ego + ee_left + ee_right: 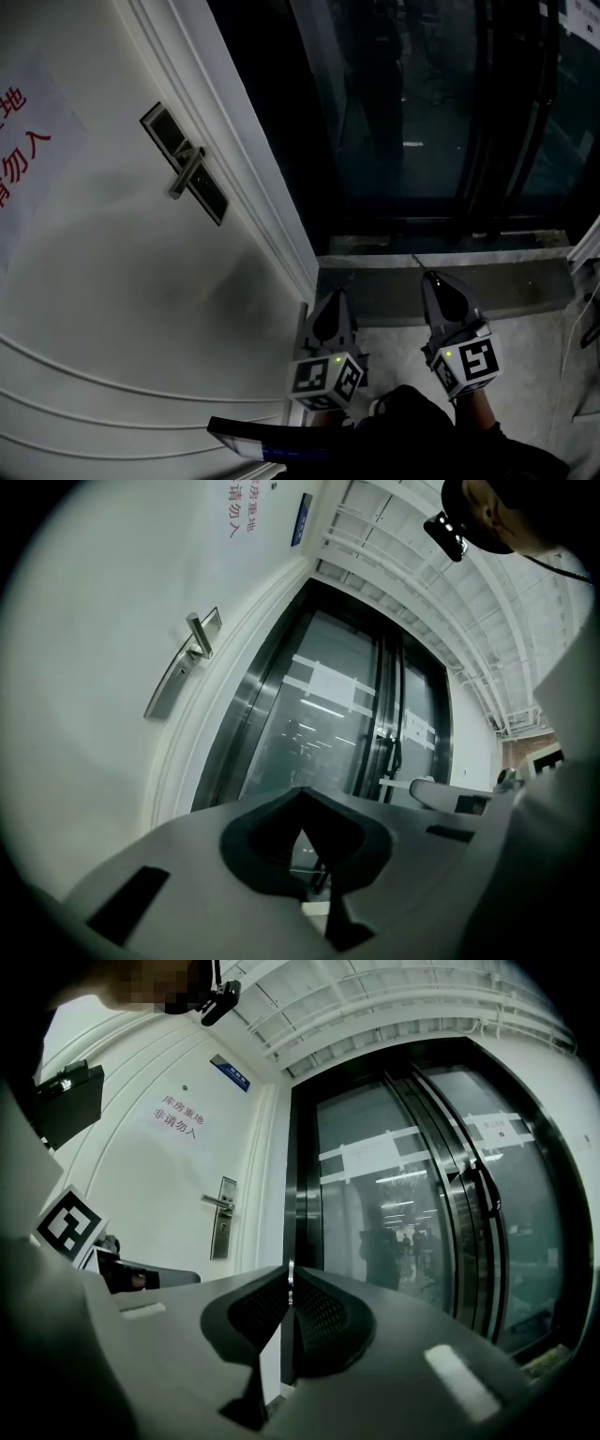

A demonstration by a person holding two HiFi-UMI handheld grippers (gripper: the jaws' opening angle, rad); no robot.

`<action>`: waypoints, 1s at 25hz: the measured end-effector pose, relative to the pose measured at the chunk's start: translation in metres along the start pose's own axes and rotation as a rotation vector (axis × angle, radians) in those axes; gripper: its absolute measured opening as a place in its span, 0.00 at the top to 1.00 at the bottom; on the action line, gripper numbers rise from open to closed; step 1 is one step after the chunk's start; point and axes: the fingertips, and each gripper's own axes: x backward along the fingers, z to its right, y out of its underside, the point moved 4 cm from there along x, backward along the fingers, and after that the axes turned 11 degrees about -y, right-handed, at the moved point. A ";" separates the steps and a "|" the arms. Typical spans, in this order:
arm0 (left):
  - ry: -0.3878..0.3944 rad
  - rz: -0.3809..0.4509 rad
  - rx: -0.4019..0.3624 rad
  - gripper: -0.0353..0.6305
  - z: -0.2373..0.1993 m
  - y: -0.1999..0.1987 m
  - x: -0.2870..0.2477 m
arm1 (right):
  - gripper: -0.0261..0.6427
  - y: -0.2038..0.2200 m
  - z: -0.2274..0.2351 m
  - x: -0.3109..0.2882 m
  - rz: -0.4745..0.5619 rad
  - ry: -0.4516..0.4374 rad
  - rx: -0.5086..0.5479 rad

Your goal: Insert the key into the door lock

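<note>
The white door point(112, 309) carries a dark lock plate point(208, 192) with a metal lever handle point(186, 172). Low in the head view, near the door frame, my left gripper point(335, 293) is shut with nothing between its jaws. My right gripper point(433, 276) is beside it, shut on a thin key point(418, 262) whose tip sticks out ahead. In the right gripper view the key point(291, 1275) shows edge-on between the pads, and the handle point(219, 1203) and lock plate point(223, 1227) stand far off to the left. The left gripper view shows the handle point(198, 636) up and to the left.
Dark glass sliding doors point(422, 112) fill the right, behind a stone threshold point(469, 286). A paper notice point(23, 141) with red characters hangs on the door above the lock. The moulded white door frame point(253, 197) runs between door and glass.
</note>
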 end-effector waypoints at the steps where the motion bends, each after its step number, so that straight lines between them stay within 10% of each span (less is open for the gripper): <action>1: -0.014 0.000 0.004 0.95 -0.006 -0.003 -0.002 | 0.94 0.002 -0.001 -0.008 -0.004 -0.012 -0.002; 25: -0.612 0.235 0.074 0.95 -0.165 -0.071 -0.039 | 0.94 0.000 -0.073 -0.271 0.034 -0.697 -0.005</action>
